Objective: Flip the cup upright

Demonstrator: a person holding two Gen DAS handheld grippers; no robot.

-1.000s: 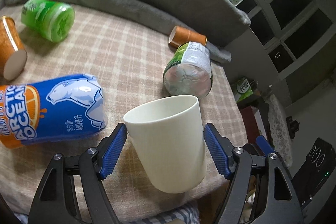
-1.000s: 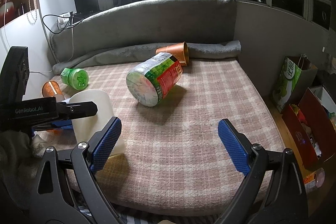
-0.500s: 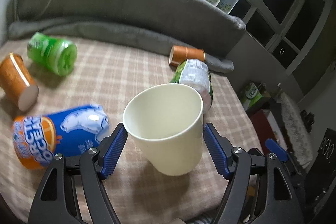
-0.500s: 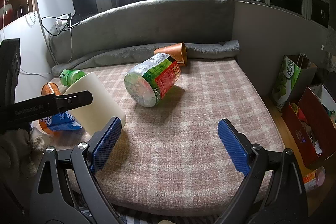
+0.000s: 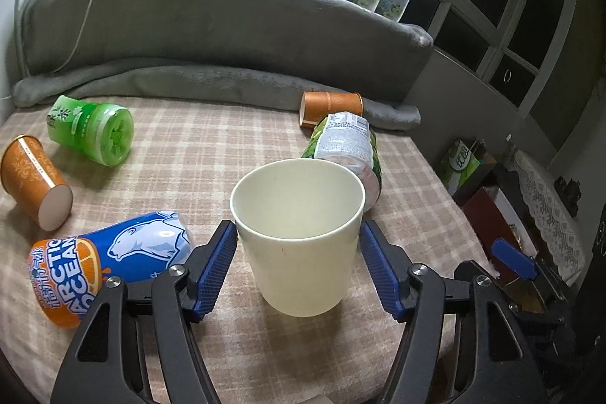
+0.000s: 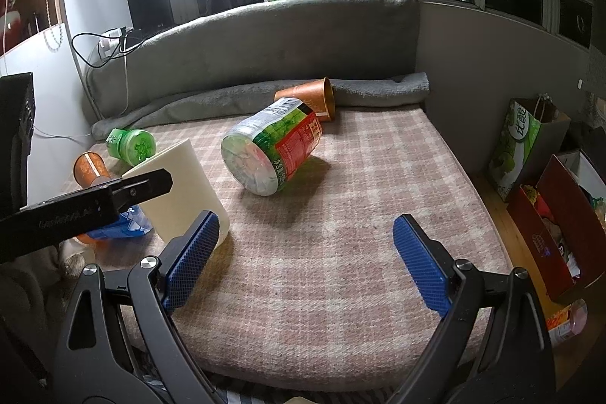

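Observation:
A plain cream cup (image 5: 301, 245) stands mouth up on the checked cushion (image 5: 197, 154), leaning slightly. My left gripper (image 5: 297, 264) is around it with a blue pad (image 5: 216, 264) on each side, close to its wall; I cannot tell whether they press it. In the right wrist view the cup (image 6: 181, 184) is at the left with the left gripper's arm (image 6: 87, 207) across it. My right gripper (image 6: 303, 264) is open and empty above the cushion's front part.
Lying on the cushion: a blue and orange Arctic Ocean can (image 5: 110, 260), a green bottle (image 5: 92, 133), two orange cups (image 5: 32, 180) (image 5: 329, 106), and a green-labelled jar (image 6: 272, 150). A grey backrest (image 6: 265, 44) bounds the rear. Bags and boxes (image 6: 538, 177) stand on the floor to the right.
The left gripper has turned the cream cup from tilted to nearly upright and lowered it onto the cushion. The right gripper has stayed still and open.

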